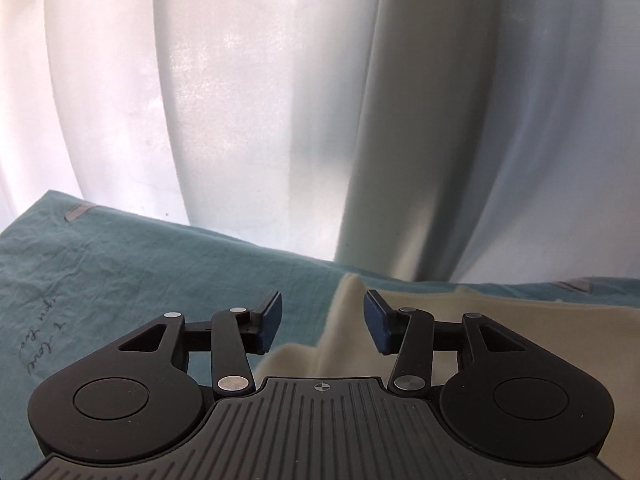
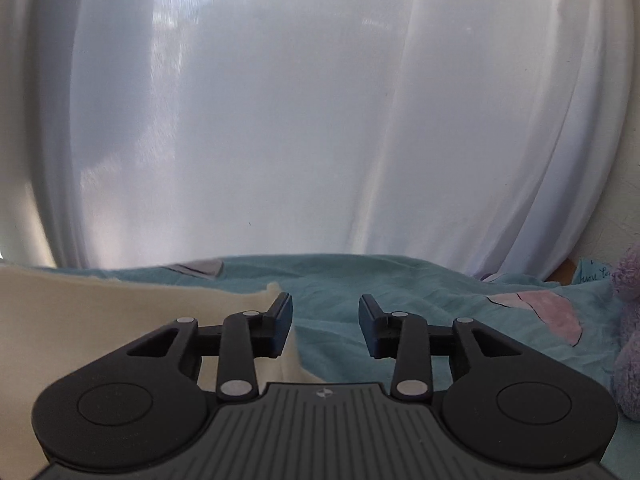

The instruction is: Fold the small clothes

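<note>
Looking along your left gripper point(image 1: 322, 322), you have its blue-padded fingers spread apart with nothing between them, above the left edge of the cream garment point(image 1: 500, 320), a soft, matte fabric rumpled on the wrinkled teal sheet point(image 1: 160, 280). From your right gripper point(image 2: 325, 326), jaws likewise parted and empty, the garment lies left of the fingers; a fuzzy lilac plush toy point(image 2: 628, 340) sits far right of it, white curtain point(image 2: 320, 120) behind.

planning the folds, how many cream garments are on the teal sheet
1. A single cream garment lies on the teal sheet, its left edge between the open left tongs and its right edge beside the open right tongs. More could lie out of frame.
</note>
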### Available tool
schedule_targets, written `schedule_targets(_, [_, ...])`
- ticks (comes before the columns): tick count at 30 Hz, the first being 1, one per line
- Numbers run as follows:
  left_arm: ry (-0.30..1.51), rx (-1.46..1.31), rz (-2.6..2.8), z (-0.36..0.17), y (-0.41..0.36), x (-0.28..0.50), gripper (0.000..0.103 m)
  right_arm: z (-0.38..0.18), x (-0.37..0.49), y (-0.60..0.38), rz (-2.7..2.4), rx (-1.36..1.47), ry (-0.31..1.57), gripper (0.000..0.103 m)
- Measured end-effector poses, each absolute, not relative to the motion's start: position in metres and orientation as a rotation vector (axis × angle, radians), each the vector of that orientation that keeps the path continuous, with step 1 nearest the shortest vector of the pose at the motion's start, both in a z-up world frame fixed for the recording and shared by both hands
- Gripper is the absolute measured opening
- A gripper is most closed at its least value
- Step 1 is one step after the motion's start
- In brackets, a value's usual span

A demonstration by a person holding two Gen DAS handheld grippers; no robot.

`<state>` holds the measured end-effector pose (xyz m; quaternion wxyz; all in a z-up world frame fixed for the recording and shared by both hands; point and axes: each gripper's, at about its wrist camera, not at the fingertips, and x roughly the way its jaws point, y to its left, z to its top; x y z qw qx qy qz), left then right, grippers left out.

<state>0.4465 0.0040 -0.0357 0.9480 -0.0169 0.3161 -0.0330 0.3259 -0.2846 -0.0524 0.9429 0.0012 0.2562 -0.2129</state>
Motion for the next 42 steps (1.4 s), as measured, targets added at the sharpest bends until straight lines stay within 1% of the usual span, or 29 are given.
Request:
schedule_targets(3, [0.676,-0.085,-0.167,-0.044,-0.020,0.433,0.065,-0.050,0.306,-0.257,-0.237,0.045,0.495,0.036])
schedule_targets(4, [0.684,-0.074,-0.177,-0.051,-0.029,0.430,0.066,-0.055,0.304,-0.239,-0.162,0.005,0.511,0.036])
schedule_targets(6, [0.672,0.034,-0.154,-0.066,-0.045,0.429,0.066,-0.068,0.304,-0.211,-0.066,-0.071,0.553,0.035])
schedule_targets(8, [0.627,0.121,-0.135,-0.080,-0.051,0.430,0.066,-0.082,0.305,-0.197,-0.036,-0.125,0.590,0.034])
schedule_targets(10, [0.603,0.121,-0.140,-0.085,-0.045,0.430,0.067,-0.086,0.303,-0.203,-0.085,-0.156,0.572,0.034])
schedule_targets(14, [0.593,0.036,-0.125,-0.082,-0.025,0.431,0.066,-0.088,0.299,-0.249,-0.273,-0.128,0.585,0.035])
schedule_targets(17, [0.596,0.031,-0.104,-0.079,-0.017,0.426,0.065,-0.084,0.290,-0.278,-0.381,-0.074,0.594,0.036])
schedule_targets(19, [0.598,0.022,-0.115,-0.071,-0.010,0.419,0.066,-0.075,0.279,-0.295,-0.391,0.020,0.599,0.038])
schedule_targets(20, [0.590,0.032,-0.085,-0.066,-0.005,0.414,0.078,-0.069,0.272,-0.296,-0.392,0.039,0.592,0.037])
schedule_targets(21, [0.581,0.032,-0.041,-0.062,0.001,0.408,0.086,-0.060,0.261,-0.293,-0.391,0.014,0.582,0.037])
schedule_targets(23, [0.585,-0.042,-0.030,-0.055,0.023,0.399,0.086,-0.048,0.245,-0.278,-0.330,-0.030,0.555,0.037])
schedule_targets(27, [0.712,-0.196,-0.093,-0.055,0.057,0.384,0.088,-0.042,0.219,-0.251,-0.140,-0.047,0.575,0.037])
schedule_targets(30, [0.778,-0.191,-0.112,-0.058,0.071,0.370,0.088,-0.058,0.211,-0.240,-0.116,-0.103,0.691,0.034])
schedule_targets(33, [0.788,-0.169,-0.102,-0.060,0.086,0.356,0.088,-0.061,0.196,-0.248,-0.189,-0.140,0.697,0.034])
schedule_targets(38, [0.869,-0.351,-0.215,-0.067,0.113,0.350,0.087,-0.050,0.183,-0.269,-0.244,0.038,0.786,0.034])
schedule_targets(41, [0.887,-0.375,-0.258,-0.064,0.112,0.351,0.083,-0.044,0.175,-0.257,-0.165,0.115,0.789,0.034])
schedule_targets(42, [0.893,-0.395,-0.272,-0.065,0.112,0.353,0.080,-0.042,0.174,-0.252,-0.143,0.137,0.785,0.034])
